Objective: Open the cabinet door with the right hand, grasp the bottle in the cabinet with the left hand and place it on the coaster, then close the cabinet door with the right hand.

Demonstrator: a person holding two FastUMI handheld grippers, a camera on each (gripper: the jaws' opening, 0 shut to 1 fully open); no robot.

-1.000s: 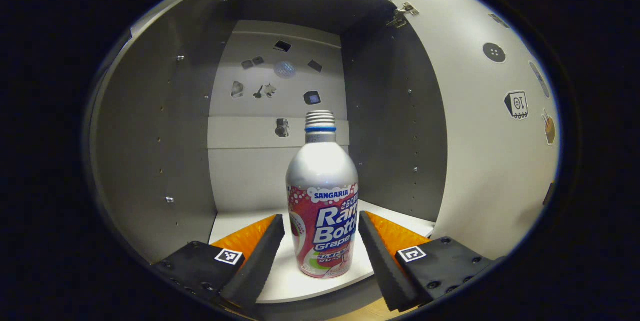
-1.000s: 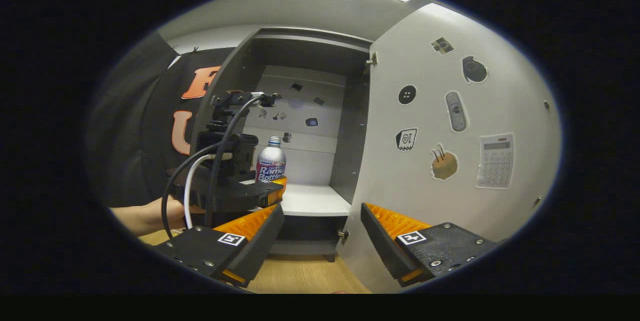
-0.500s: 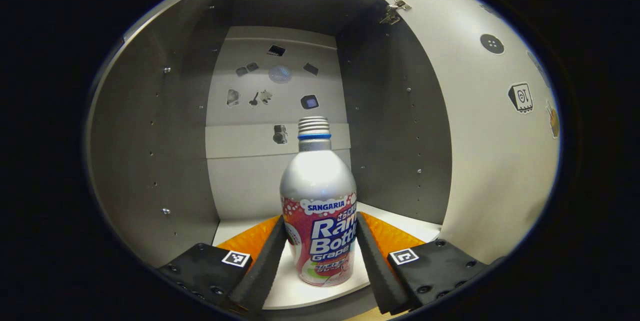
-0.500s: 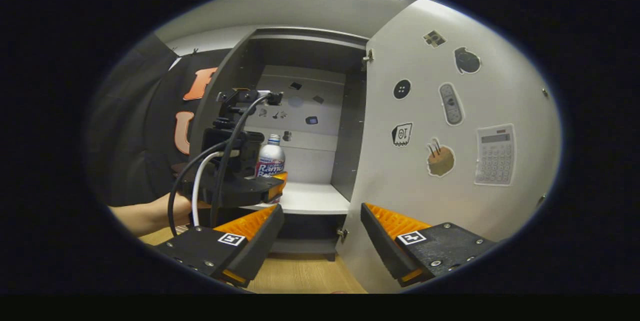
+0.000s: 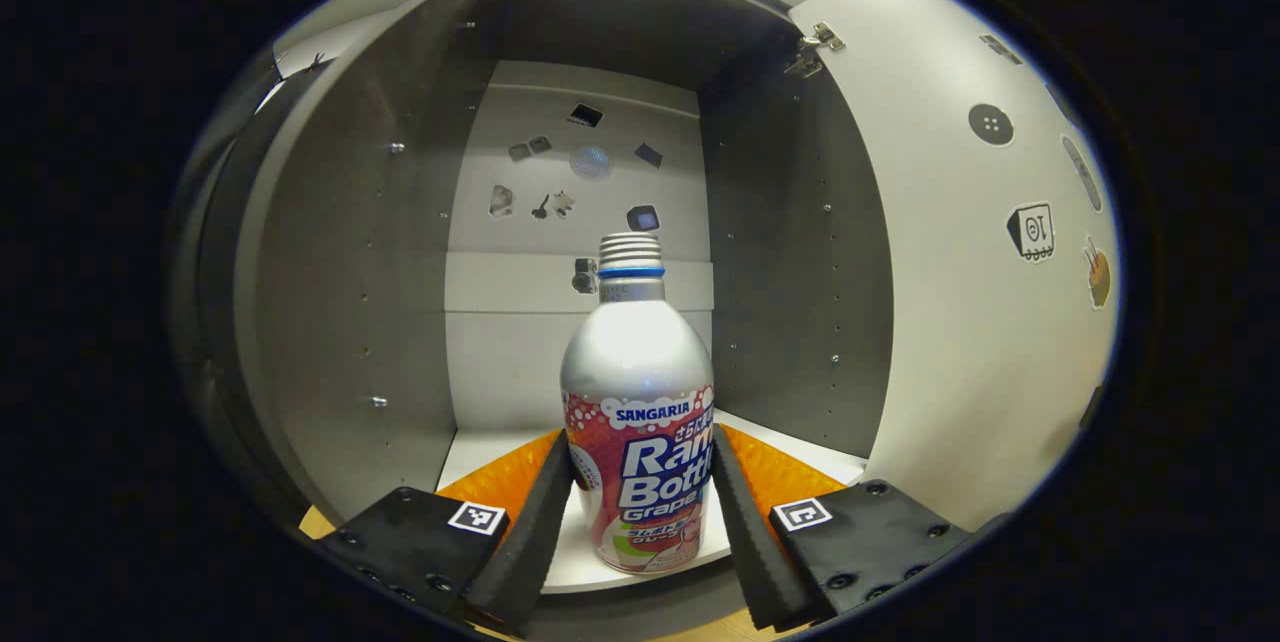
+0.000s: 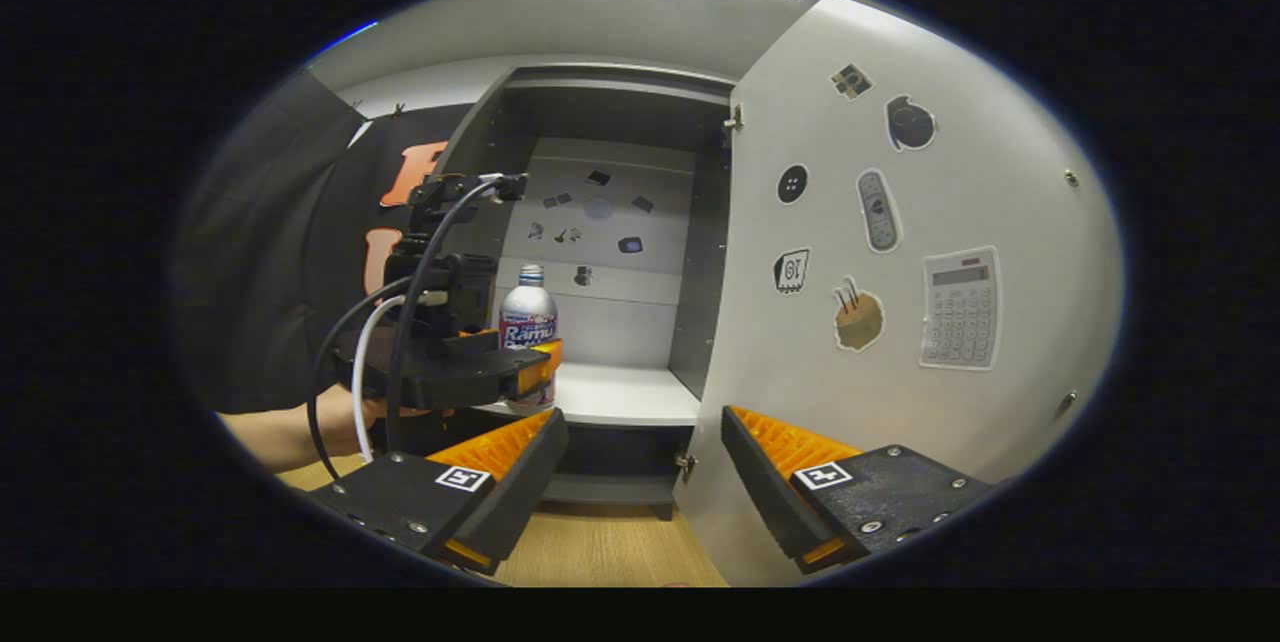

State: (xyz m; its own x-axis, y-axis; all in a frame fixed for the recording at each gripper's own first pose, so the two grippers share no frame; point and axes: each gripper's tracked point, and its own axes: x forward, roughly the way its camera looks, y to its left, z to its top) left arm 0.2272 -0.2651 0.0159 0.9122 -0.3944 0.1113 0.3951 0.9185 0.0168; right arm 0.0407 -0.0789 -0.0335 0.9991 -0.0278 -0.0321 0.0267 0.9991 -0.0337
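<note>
**Lifting the bottle clear of the shelf**

Grey cabinet (image 5: 330, 322) walls surround my left gripper (image 5: 640, 507), its jaws clamped on the upright bottle (image 5: 638, 392) at the shelf's front edge. I should draw it out level, slowly. My right gripper (image 6: 645, 482) hangs apart beside the open door (image 6: 940, 222)

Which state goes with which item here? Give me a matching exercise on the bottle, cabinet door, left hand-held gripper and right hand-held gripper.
Things:
1. bottle
2. cabinet door
3. left hand-held gripper
4. right hand-held gripper

States:
A. open, holding nothing
B. swung open, stickers on its inner face
C. upright at the shelf's front edge
D. both fingers pressed on the bottle

Pairs: 1-C, 2-B, 3-D, 4-A
</note>
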